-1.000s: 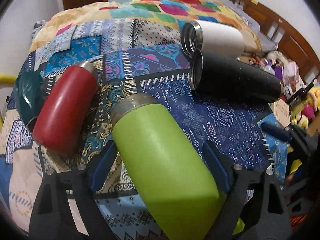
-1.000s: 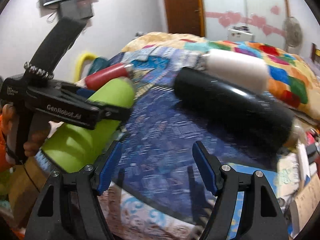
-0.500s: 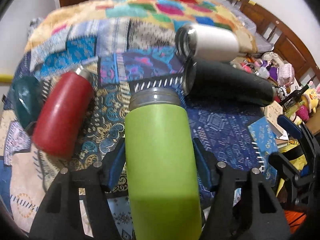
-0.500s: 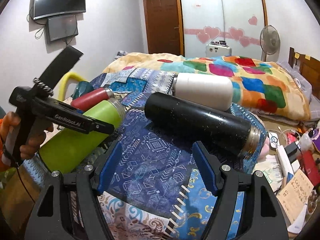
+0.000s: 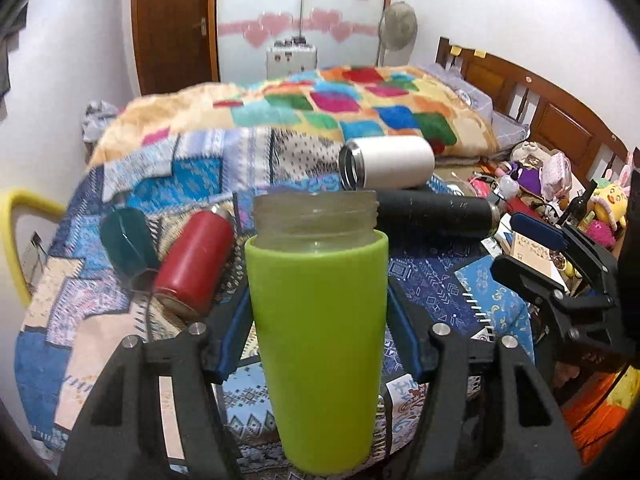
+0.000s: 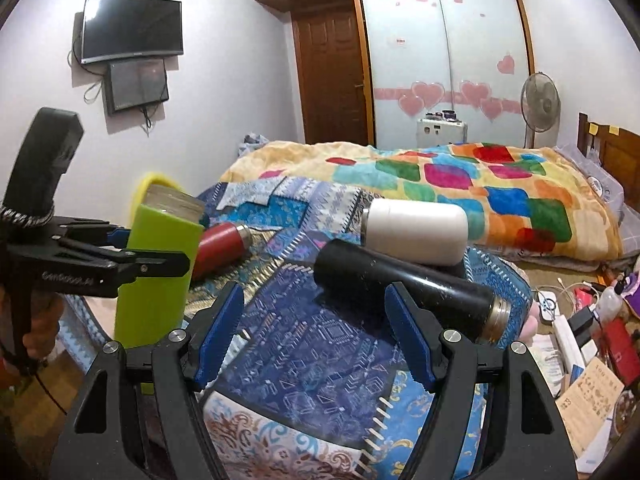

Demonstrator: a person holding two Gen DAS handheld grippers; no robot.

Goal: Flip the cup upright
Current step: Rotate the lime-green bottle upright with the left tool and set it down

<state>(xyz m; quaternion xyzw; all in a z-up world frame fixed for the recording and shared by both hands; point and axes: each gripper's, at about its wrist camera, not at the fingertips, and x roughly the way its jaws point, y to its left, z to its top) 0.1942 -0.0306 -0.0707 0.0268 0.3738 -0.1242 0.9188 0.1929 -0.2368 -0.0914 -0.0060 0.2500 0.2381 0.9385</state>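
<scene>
1. Since a second ago, the lime-green cup (image 5: pixel 316 344) has gone from lying slanted on the patterned cloth to standing nearly upright, its open mouth at the top.
2. The cup is a tall cylinder in a matte lime-green sleeve, with a clear threaded neck rising above the sleeve; no lid is on it.
3. In the right wrist view the cup (image 6: pixel 158 268) leans slightly, its mouth tipped a little toward the bed; whether its base touches the cloth cannot be told.
4. The left gripper (image 5: pixel 318 332) is clamped on the cup, its blue pads (image 5: pixel 236 328) pressed against both sides of the green sleeve at about mid-height.
5. The right gripper (image 6: pixel 316 336) hangs over the blue patterned cloth (image 6: pixel 320 360) with its fingers wide apart, holding and touching nothing.
6. The cup stands at the near left of the cloth, just in front of a red bottle (image 5: pixel 192 264) lying on its side, with a dark teal cup (image 5: pixel 128 240) lying beside that.
7. A white bottle (image 5: pixel 386 162) and a black flask (image 5: pixel 436 214) lie on their sides side by side, well apart from the green cup.
8. A bright patchwork blanket (image 6: pixel 460 184) covers the bed behind.
</scene>
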